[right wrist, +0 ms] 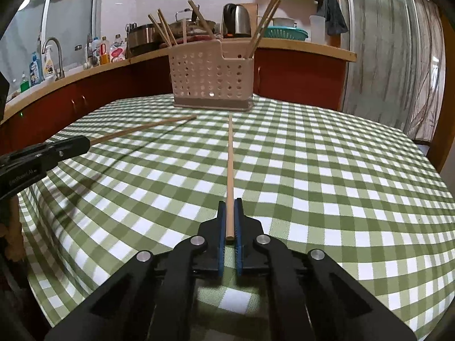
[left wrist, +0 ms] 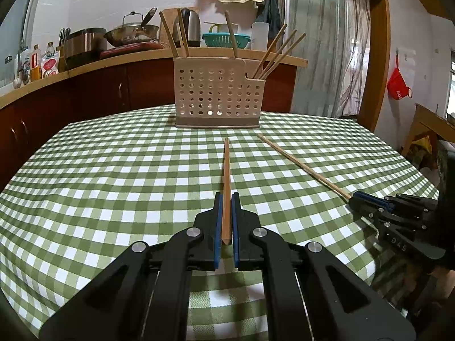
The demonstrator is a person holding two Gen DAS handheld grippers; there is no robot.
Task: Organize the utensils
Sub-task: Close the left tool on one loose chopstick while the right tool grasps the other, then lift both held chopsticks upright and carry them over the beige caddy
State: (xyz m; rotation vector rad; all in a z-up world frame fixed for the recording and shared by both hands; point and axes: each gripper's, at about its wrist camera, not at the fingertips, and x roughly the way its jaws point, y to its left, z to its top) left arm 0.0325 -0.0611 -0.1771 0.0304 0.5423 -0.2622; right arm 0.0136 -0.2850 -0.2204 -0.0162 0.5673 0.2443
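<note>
A beige perforated utensil holder [left wrist: 217, 93] [right wrist: 212, 76] stands at the far side of the table. Several chopsticks [left wrist: 275, 51] lean in its low right compartment, and others [left wrist: 182, 38] in the taller left one. My left gripper [left wrist: 227, 199] [right wrist: 85, 142] is shut on a brown chopstick [left wrist: 226, 167] [right wrist: 142, 127] that points at the holder. My right gripper [right wrist: 230, 203] [left wrist: 355, 196] is shut on a paler, thinner chopstick [right wrist: 230, 156] [left wrist: 301, 164], also aimed toward the holder. Both sticks are held by their near ends, low over the cloth.
A green and white checked cloth [left wrist: 113, 170] covers the table. Behind it runs a kitchen counter [left wrist: 85, 68] with pots, a kettle, bottles and a teal colander. A wooden bench [left wrist: 429, 125] and a red bag stand off to the right.
</note>
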